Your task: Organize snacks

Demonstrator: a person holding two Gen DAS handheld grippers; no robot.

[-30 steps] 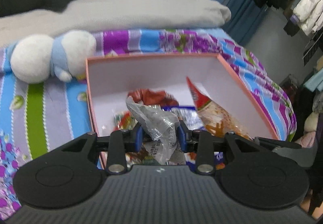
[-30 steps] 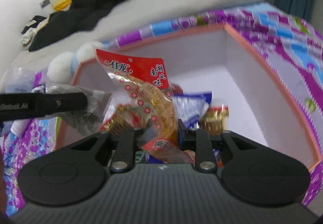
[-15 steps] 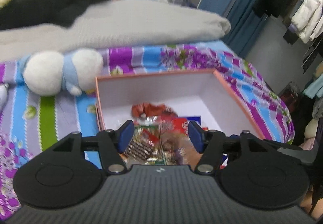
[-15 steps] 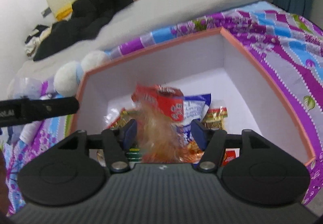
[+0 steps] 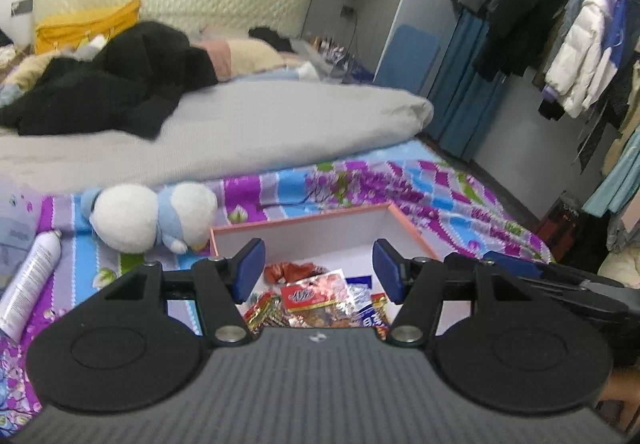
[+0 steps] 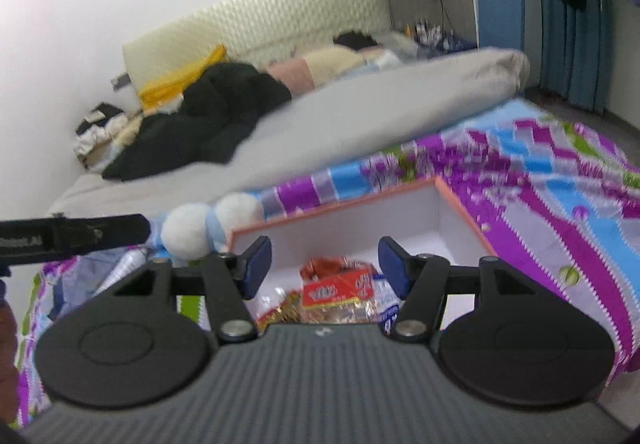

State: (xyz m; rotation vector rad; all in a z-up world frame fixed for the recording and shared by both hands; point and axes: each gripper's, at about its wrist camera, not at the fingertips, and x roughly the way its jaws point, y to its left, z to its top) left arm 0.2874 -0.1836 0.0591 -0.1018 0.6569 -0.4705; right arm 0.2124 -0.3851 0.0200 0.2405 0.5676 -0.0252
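A pink-rimmed white box [image 5: 304, 222] [image 6: 460, 200] sits on the patterned bedspread. Inside it lies a heap of snack packets [image 5: 316, 300] [image 6: 336, 296], with a red-topped packet uppermost. My left gripper [image 5: 319, 268] hangs open above the box, nothing between its blue pads. My right gripper [image 6: 325, 264] is likewise open and empty, raised over the same box. The other gripper's black arm shows at each view's edge [image 5: 552, 284] [image 6: 68, 236].
A white and blue plush toy [image 5: 148, 216] [image 6: 208, 228] lies against the box's left corner. A white spray can [image 5: 28, 288] rests further left. A grey duvet [image 5: 224, 132] with black clothing [image 5: 108, 84] fills the bed behind. Coats hang on a rack [image 5: 568, 36] at right.
Both grippers let go of their packets, which dropped into the box, and opened wide. Both then rose and pulled back, so the box looks smaller and lower.
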